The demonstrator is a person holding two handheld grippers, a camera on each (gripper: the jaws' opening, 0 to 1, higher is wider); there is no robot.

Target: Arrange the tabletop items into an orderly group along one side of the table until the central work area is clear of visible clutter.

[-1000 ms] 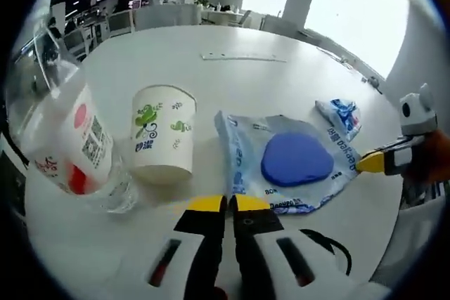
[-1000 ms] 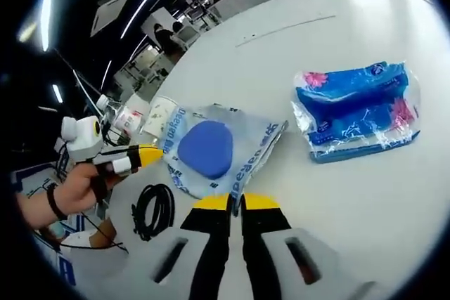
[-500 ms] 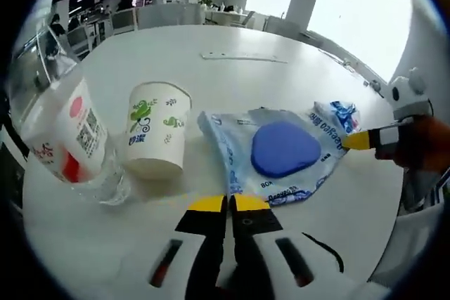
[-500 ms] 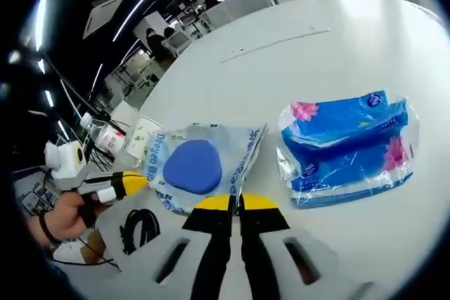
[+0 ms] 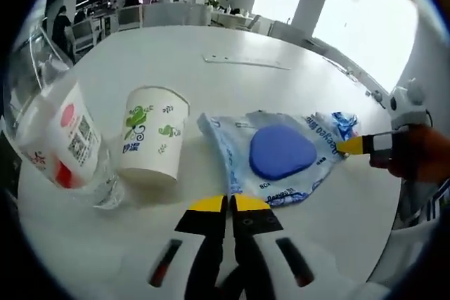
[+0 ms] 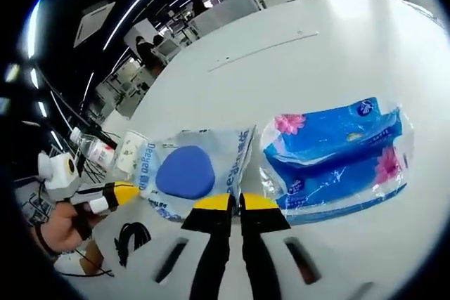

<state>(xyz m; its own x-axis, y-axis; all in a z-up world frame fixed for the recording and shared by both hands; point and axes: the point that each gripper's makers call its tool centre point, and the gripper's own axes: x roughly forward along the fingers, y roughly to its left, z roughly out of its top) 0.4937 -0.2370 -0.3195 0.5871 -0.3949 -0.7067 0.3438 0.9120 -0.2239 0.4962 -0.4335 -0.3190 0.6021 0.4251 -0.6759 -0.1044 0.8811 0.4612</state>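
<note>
Now | tissue pack long axis sideways | both grippers' fingers closed, empty

office | white meeting table | desks and chairs | big windows

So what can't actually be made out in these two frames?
- Water bottle: its top is cut off by the left gripper view's edge; in the right gripper view it is too small to read.
- Tissue pack: in the left gripper view, mostly hidden behind the blue pouch.
- Black cable: partly cut off by the right hand-held gripper body.
- Paper cup: half hidden behind the pouch.
</note>
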